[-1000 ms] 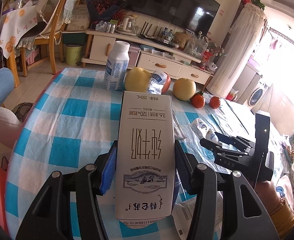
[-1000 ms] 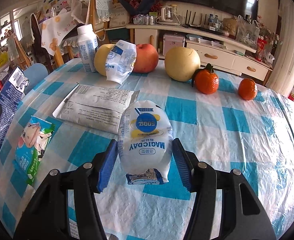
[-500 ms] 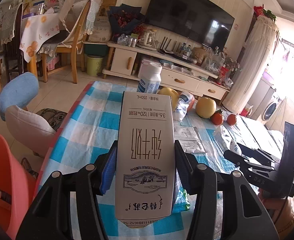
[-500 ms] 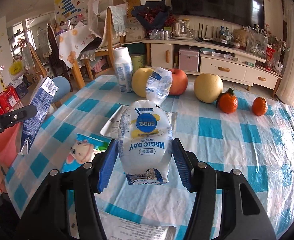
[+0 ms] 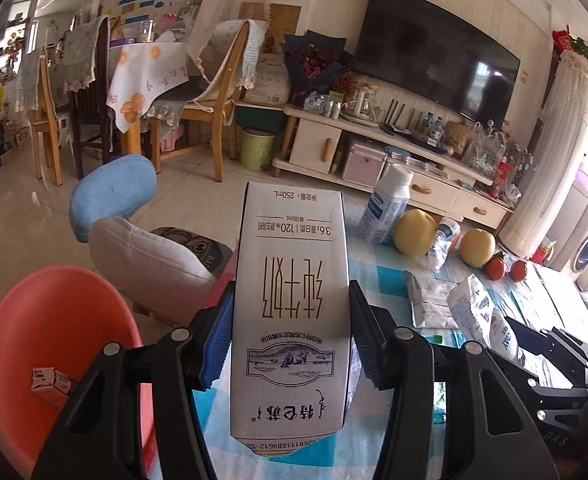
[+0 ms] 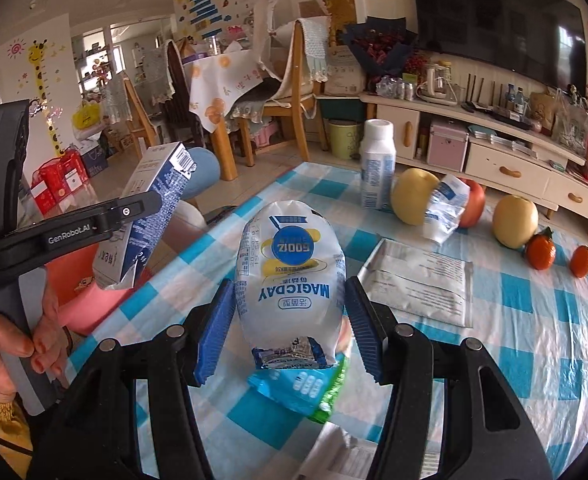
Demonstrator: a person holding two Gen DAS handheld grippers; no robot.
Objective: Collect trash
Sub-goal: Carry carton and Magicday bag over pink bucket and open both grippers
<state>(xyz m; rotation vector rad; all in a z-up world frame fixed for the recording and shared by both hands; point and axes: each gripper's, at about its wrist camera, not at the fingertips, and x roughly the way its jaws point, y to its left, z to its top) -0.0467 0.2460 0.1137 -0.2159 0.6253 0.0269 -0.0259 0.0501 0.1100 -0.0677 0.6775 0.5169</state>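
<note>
Living room w/ TV unit behind; blue-check surface is filling the right of both views, its near edge running diagonally past a grey-and-blue chair. Left gripper is holding a white milk carton between its fingers, blue pads pressing both sides, print upside down, carton's lower end cut off behind the frame. It is hanging out past the surface edge, w/ an orange bin down-left on the floor; bin is partly cropped, 1 small box is lying inside. Right gripper is clamping a white MAGICDAY pouch, partly closed fingers squeezing its sides, above the surface near the edge. A blue-green wrapper is lying under it, half hidden by the pouch and blurred. At the right-wrist view's left, a hand is gripping the other gripper's handle.

Count on surface: 1 white bottle, 2 yellow pears, 1 red apple mostly hidden behind 1 crumpled pouch, 2 oranges, 1 flat printed packet. More paper at the bottom edge is cut off, unreadable. Open floor is lying between chair, bin and dining chairs.
</note>
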